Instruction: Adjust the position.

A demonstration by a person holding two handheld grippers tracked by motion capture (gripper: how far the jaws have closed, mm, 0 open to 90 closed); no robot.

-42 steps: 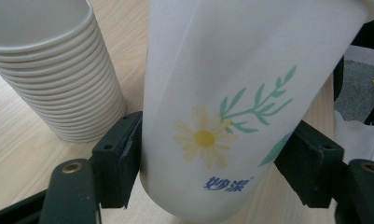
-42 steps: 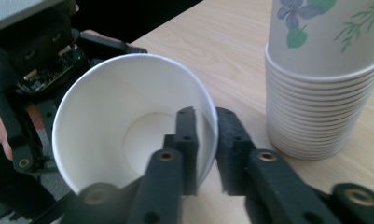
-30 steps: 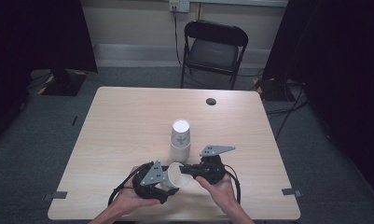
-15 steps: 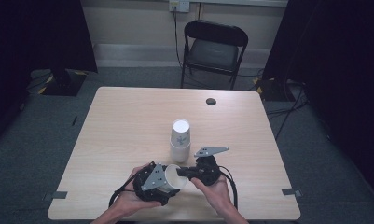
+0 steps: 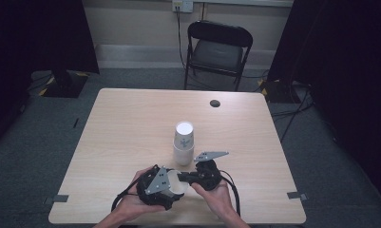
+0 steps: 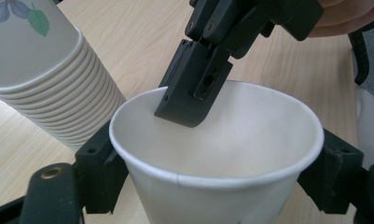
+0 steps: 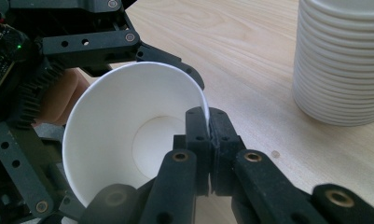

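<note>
Cup (image 7: 128,140) base hidden, right gripper (image 7: 208,121) pinching rim

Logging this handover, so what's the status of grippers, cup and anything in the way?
Right gripper shut on cup rim. Left gripper jaws flank the cup, just been opening. Cup stack close beside, not blocking.

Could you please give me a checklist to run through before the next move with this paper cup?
1. Right gripper shut on the rim of the paper cup: ok.
2. Left gripper has just been opening, with the cup between its fingers; whether they press it: cannot tell.
3. Cup rim round, undented: ok.
4. Stack of paper cups upright, apart from the held cup: ok.
5. Free space on the table left of the stack: ok.
</note>
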